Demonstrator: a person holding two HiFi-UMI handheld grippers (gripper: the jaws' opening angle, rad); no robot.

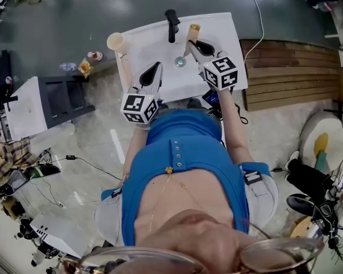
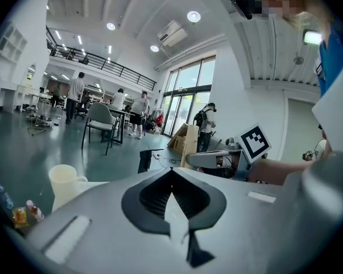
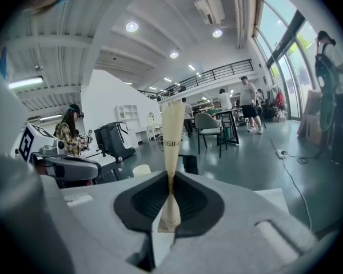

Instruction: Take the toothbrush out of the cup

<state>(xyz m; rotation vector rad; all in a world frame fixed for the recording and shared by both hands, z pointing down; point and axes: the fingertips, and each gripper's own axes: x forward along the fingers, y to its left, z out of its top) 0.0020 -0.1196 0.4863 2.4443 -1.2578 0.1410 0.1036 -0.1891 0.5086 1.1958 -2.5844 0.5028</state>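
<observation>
Toothbrush (image 3: 172, 136) out of the cup (image 1: 115, 40), pinched upright in right gripper (image 3: 169, 174) over sink (image 1: 151, 47) far edge; lettering readable only in right gripper view. Cup on far left corner. Left gripper (image 2: 172, 170) closed, empty

Black faucet (image 1: 171, 24) on white sink (image 1: 151, 47) (wooden pallet (image 1: 291, 73) beside)

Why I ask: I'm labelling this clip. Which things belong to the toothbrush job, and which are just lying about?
Job in hand:
- toothbrush, clamped in the right tool
- cup on the sink corner
- left tool, holding nothing

Lying about:
- faucet
- drain
- bottles on the floor
</observation>
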